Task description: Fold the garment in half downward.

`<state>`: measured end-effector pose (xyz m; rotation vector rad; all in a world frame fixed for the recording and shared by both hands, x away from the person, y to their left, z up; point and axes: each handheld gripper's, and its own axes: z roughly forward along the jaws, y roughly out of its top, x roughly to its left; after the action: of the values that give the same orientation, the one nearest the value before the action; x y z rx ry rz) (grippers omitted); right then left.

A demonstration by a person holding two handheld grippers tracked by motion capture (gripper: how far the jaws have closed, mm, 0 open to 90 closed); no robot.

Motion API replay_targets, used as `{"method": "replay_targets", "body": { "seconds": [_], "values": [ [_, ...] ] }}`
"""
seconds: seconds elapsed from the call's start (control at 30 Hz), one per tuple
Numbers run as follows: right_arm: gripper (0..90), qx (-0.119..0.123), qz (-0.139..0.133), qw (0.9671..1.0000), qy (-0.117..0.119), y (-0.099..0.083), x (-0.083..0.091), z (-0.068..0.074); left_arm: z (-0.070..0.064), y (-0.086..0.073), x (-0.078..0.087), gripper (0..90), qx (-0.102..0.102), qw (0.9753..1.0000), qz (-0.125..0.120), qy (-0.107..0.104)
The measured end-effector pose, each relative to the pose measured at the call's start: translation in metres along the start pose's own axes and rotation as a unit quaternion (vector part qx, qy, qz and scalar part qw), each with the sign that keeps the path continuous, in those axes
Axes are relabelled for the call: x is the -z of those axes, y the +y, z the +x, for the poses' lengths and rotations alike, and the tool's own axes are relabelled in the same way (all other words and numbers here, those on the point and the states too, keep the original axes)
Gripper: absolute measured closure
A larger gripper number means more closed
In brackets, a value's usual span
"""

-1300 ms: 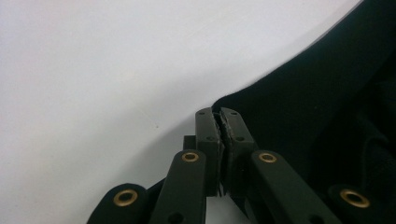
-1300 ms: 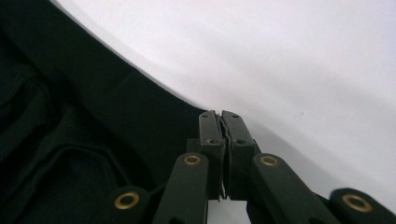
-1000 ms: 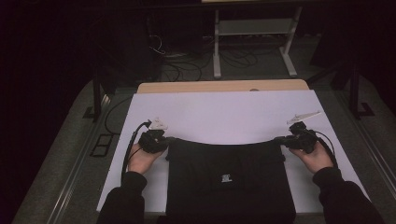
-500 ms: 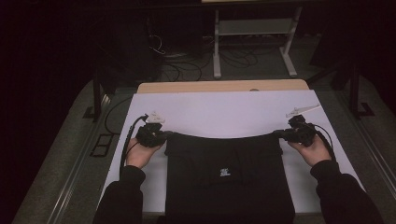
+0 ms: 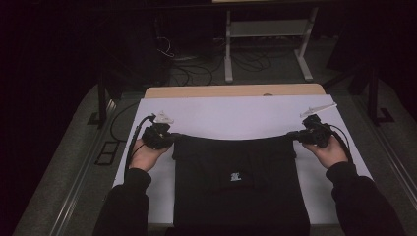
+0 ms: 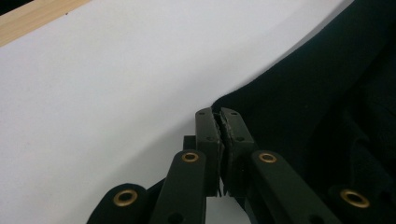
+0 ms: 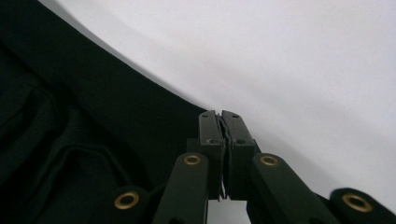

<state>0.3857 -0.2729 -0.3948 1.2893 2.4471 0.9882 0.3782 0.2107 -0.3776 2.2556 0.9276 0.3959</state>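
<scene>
A black garment (image 5: pixel 236 187) with a small white mark on it lies on the white table cover (image 5: pixel 236 115), reaching to the near edge. Its far hem is stretched between the two grippers and sags a little in the middle. My left gripper (image 5: pixel 169 139) is shut on the hem's left corner (image 6: pixel 233 105), the cloth pinched between the jaws. My right gripper (image 5: pixel 293 134) is shut on the right corner (image 7: pixel 196 109) in the same way. A hand holds each gripper from below. In the right gripper view, folds and a seam line show in the black cloth (image 7: pixel 70 154).
A strip of bare wood table (image 5: pixel 236 91) shows beyond the white cover. Behind it on the dark floor stand a white metal frame (image 5: pixel 265 44) and loose cables (image 5: pixel 192 69). Dark stands (image 5: pixel 101 98) flank the table's far corners.
Both grippers have moved away from me and slightly outward, drawing the garment's far hem further up the table and tighter. Both stay shut on the corners.
</scene>
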Motion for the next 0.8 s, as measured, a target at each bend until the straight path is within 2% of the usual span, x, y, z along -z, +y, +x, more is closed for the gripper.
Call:
{"method": "replay_targets", "body": {
  "seconds": [0.2, 0.33, 0.53, 0.8],
  "values": [
    [86.2, -0.003, -0.005, 1.0000, 0.001, 0.007, 0.003, -0.002, 0.004, 0.006, 0.001, 86.1, -0.003, 1.0000, 0.004, 0.001],
    [86.2, 0.000, -0.007, 1.0000, -0.002, 0.012, 0.007, -0.004, 0.008, 0.012, 0.003, 86.1, 0.004, 1.0000, 0.000, 0.002],
    [86.3, 0.002, -0.013, 0.9999, -0.007, 0.024, 0.016, -0.006, 0.009, 0.028, 0.007, 86.1, -0.008, 0.9999, 0.003, 0.012],
    [86.3, -0.003, -0.025, 0.9997, -0.006, 0.035, 0.022, -0.010, 0.014, 0.033, 0.006, 86.1, -0.001, 0.9999, -0.002, 0.013]
  ]
}}
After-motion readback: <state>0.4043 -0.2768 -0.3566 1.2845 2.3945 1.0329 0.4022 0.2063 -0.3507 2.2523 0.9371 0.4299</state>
